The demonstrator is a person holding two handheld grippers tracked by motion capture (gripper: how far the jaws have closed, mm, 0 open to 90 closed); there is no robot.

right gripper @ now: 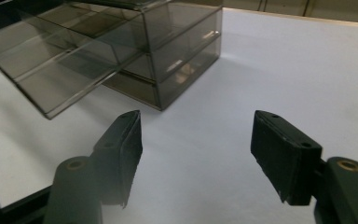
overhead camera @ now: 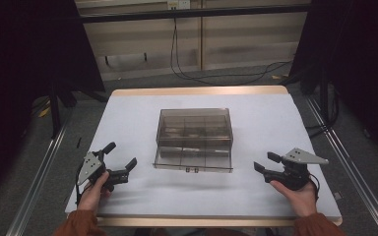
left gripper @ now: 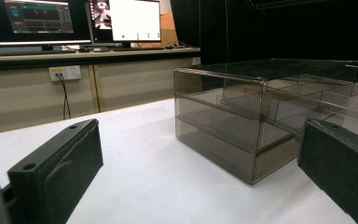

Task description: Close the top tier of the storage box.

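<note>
A smoky clear plastic drawer cabinet (overhead camera: pixel 195 136) stands in the middle of the white table, with a drawer pulled out toward the front edge. It also appears in the left gripper view (left gripper: pixel 261 116) and the right gripper view (right gripper: pixel 121 51). My left gripper (overhead camera: pixel 121 155) rests on the table to the cabinet's left, open, with nothing between its jaws. Resting to the cabinet's right, my right gripper (overhead camera: pixel 266 162) is open and empty too, its jaws apart from the cabinet. In the gripper views the left gripper (left gripper: pixel 200 177) and right gripper (right gripper: pixel 196 154) each frame bare table.
The white table top (overhead camera: pixel 270 118) has a wooden rim. Black stands and dark curtains flank both sides. Cables (overhead camera: pixel 216 76) lie on the floor beyond the far edge. Monitors (left gripper: pixel 74 21) sit on a desk in the background.
</note>
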